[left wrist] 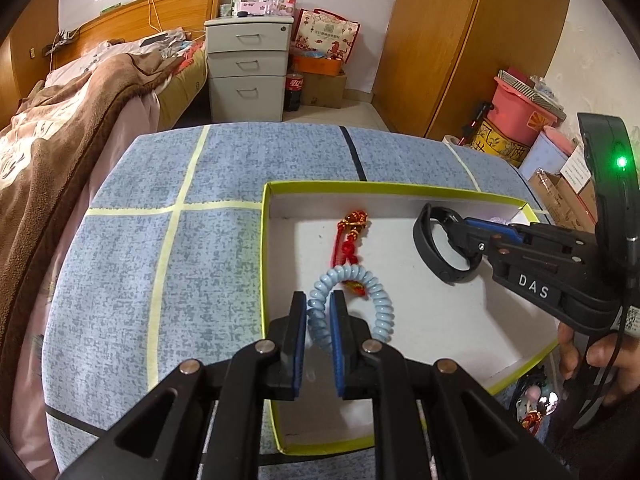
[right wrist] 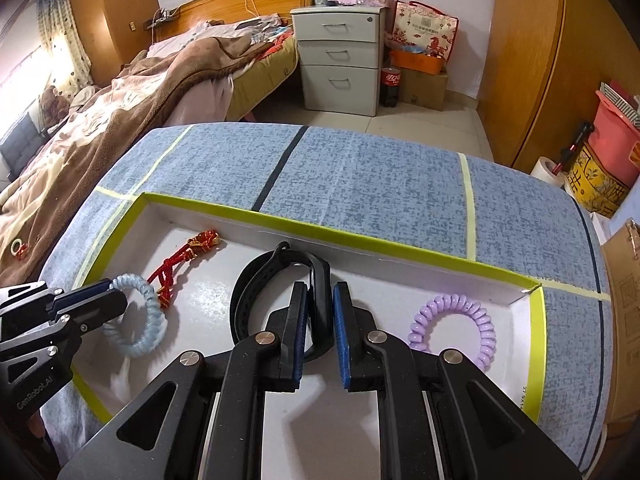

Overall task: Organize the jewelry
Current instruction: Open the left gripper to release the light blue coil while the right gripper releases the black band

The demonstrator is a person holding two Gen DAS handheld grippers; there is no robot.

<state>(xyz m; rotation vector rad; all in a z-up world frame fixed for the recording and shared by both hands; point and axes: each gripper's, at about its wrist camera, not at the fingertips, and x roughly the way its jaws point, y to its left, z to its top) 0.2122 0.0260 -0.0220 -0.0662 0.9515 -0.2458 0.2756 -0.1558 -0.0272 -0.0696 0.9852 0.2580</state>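
A white tray with a yellow-green rim lies on the blue-clothed table. Inside it, my left gripper is shut on a light blue coil bracelet, which rests on the tray floor over the tail of a red knotted cord charm. My right gripper is shut on a black wristband near the tray's far wall. A purple coil bracelet lies loose at the tray's right end.
The blue table cloth runs past the tray on the left and far sides. A bed with a brown blanket stands left, a grey drawer unit behind, a wardrobe and pink bucket right. A person's hand holds the right gripper.
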